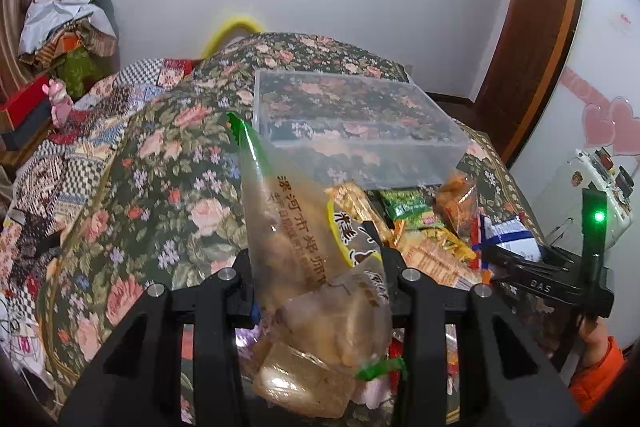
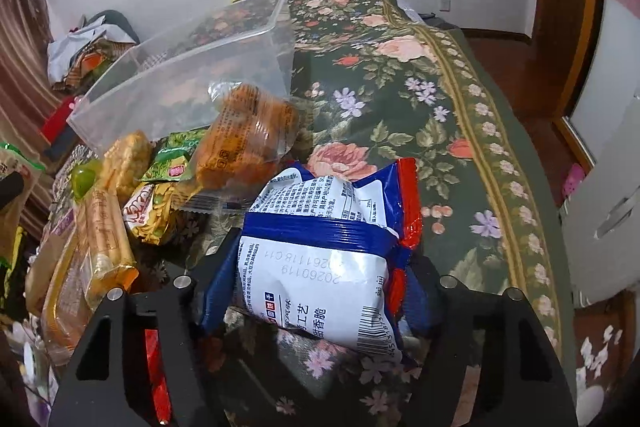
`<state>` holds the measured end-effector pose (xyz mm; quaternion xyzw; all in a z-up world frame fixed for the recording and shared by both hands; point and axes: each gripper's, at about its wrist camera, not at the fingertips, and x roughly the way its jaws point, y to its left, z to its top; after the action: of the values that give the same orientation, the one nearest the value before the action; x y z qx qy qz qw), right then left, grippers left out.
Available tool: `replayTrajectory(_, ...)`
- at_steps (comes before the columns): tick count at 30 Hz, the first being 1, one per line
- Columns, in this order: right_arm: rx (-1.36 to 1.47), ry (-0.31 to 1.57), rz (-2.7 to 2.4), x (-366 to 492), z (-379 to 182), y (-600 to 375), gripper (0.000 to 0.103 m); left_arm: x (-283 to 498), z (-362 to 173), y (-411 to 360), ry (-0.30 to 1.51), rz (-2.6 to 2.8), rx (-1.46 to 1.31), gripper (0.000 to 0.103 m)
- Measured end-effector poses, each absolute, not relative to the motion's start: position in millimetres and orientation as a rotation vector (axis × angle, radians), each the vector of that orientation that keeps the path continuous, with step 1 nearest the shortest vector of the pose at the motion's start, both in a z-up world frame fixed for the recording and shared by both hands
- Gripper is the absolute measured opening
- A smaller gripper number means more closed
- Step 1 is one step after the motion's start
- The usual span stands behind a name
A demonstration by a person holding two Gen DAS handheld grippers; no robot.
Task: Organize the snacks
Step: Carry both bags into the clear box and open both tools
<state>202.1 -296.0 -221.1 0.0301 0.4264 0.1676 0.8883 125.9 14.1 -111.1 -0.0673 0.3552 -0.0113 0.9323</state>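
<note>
The left claw (image 1: 316, 267) was pinching a clear snack bag (image 1: 304, 259) with green sealed ends, its black fingers (image 1: 240, 279) pressed against either side of the packet; the bag held pale brownish cakes and rose tilted up out of the grip, its upper green corner leaning toward the clear plastic box (image 1: 352, 131); the box stood open-topped on the floral tablecloth (image 1: 168, 155) beyond the bag, with nothing visible inside it but the cloth showing through its walls.

The right claw (image 2: 316, 279) was clamped on a white, blue and red packet (image 2: 320, 255), the packet lying printed side up between the fingers with its barcode end nearest the camera and its red crimped edge toward the right finger; the packet was over the table (image 2: 460, 115), near the right side of the snack pile.

The pile sat just in front of the box; in the right wrist view an orange snack in a clear wrapper (image 2: 248, 135) rested against the box's near wall (image 2: 192, 83), a green packet (image 2: 176, 155) lay just left of it, a yellow-green noodle packet (image 2: 156, 211) lay below that, and a long golden wrapped bar (image 2: 108, 239) lay further left; in the left wrist view the right claw's body (image 1: 544, 275) appeared at the right edge, beside the same heap.
</note>
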Motion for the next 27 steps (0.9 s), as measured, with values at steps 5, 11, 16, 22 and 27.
replayTrajectory(5, 0.066, 0.849, 0.328, 195, -204, -306, 0.066, 137, -97, 19, 0.692, -0.017, -0.124, 0.040)
replayTrajectory(11, 0.055, 0.745, 0.338, 188, -161, -308, 0.067, 151, -77, 21, 0.647, -0.016, -0.109, 0.040)
replayTrajectory(16, 0.055, 0.661, 0.396, 192, -128, -293, 0.067, 168, -62, 21, 0.620, -0.031, -0.113, 0.040)
replayTrajectory(22, 0.063, 0.601, 0.459, 211, -109, -269, 0.067, 193, -56, 16, 0.612, -0.037, -0.091, 0.040)
replayTrajectory(27, 0.060, 0.590, 0.500, 233, -107, -248, 0.067, 218, -62, 17, 0.640, -0.045, -0.091, 0.040)
